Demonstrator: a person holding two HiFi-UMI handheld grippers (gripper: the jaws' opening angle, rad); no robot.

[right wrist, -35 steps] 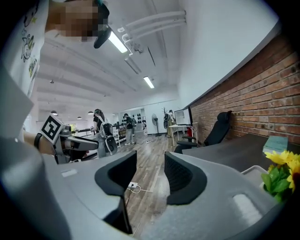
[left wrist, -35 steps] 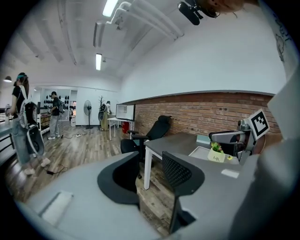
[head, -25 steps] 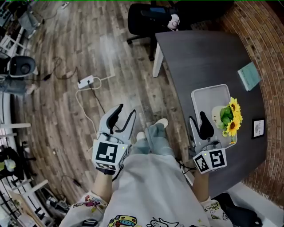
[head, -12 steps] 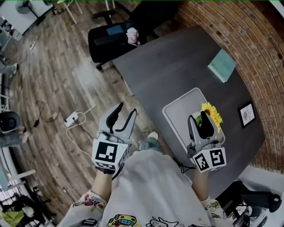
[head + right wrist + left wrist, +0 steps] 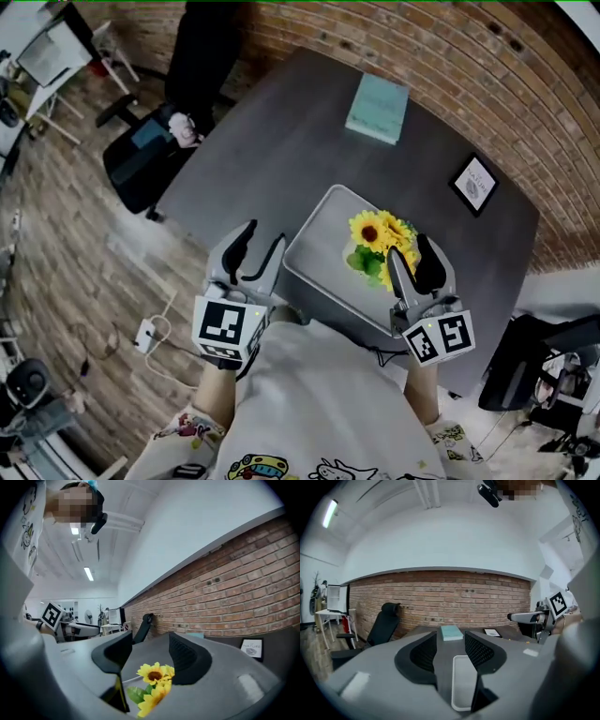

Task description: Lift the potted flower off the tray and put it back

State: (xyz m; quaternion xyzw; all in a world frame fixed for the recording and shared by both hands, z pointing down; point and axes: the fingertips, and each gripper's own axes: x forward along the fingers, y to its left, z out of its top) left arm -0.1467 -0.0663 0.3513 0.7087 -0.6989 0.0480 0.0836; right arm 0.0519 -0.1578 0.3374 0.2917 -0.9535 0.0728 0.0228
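- Approach stage, by my reading: the potted flower stands on the tray, toward the tray's right side, and no lift has begun.
- My right gripper hangs over the tray's near right edge, just beside the blooms. Its jaws have just been opening and stand spread. In the right gripper view the yellow heads show in the gap, but neither pad presses on them, so nothing is grasped.
- My left gripper hovers off the tray's near left corner, jaws parted and empty. Its own view looks along the tray's bare surface.
- The pot itself is hidden under the petals and my right gripper, so I cannot tell how it sits.
- Next, I judge, the right gripper must drop lower toward the tray and reach under the blooms, so that its pads close on the pot and not on the soft flowers.
- A teal notebook and a small framed card lie well beyond the tray, clear of the work.
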